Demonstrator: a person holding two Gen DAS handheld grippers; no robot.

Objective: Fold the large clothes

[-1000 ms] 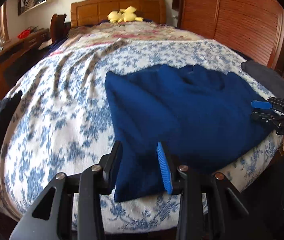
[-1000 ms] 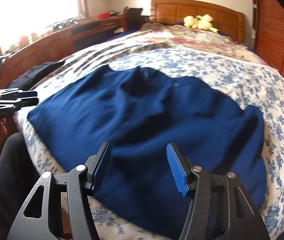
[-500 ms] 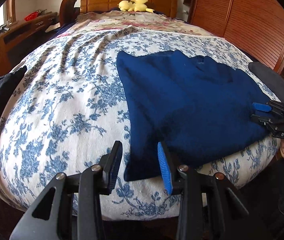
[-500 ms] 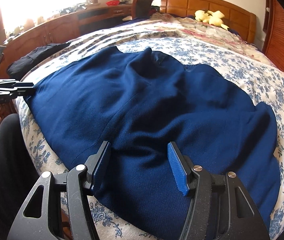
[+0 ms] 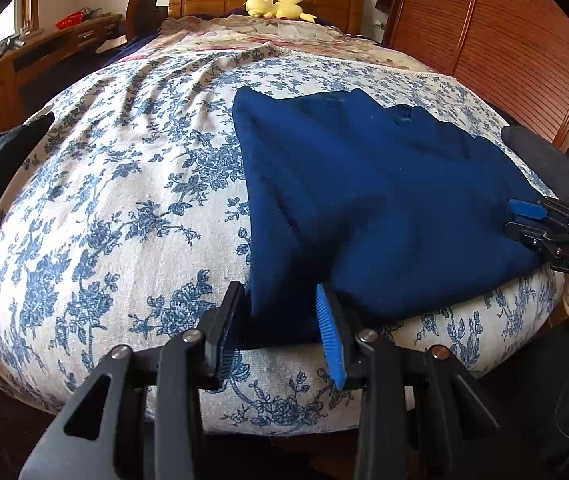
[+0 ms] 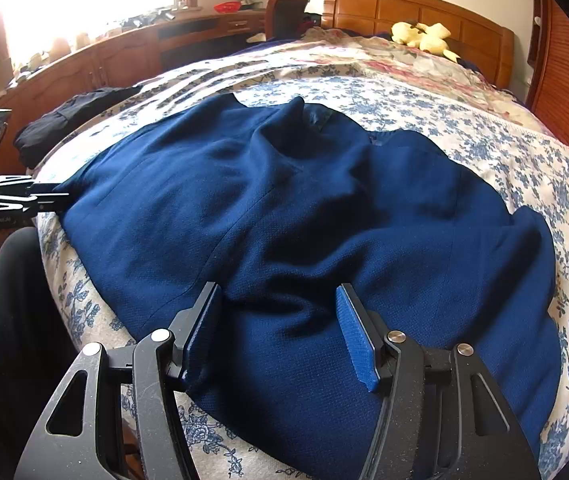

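Observation:
A large dark blue garment [image 5: 364, 200] lies spread flat across the foot of a bed with a blue-flowered sheet [image 5: 124, 200]. My left gripper [image 5: 280, 316] sits at the garment's near left corner. Its jaws are closing with that corner between them, and the pads do not clearly press on it. In the right wrist view my right gripper [image 6: 280, 312] stands open astride a wrinkle near the garment's [image 6: 284, 208] front hem. Each gripper also shows from the other view: the right gripper [image 5: 524, 220] at the garment's right edge, the left gripper [image 6: 56, 196] at its left corner.
Dark clothes [image 6: 68, 120] lie on the bed's left side and a dark grey item [image 5: 540, 156] at its right edge. A yellow plush toy [image 5: 276, 4] rests by the wooden headboard. Louvred wardrobe doors [image 5: 504, 40] stand to the right, a desk [image 6: 124, 52] to the left. A person's dark-clad leg [image 6: 12, 320] is at the bed's foot.
The left gripper has sunk toward the bed's edge, and the garment's corner now sits between its fingers, which have narrowed slightly. The right gripper has barely moved over the hem.

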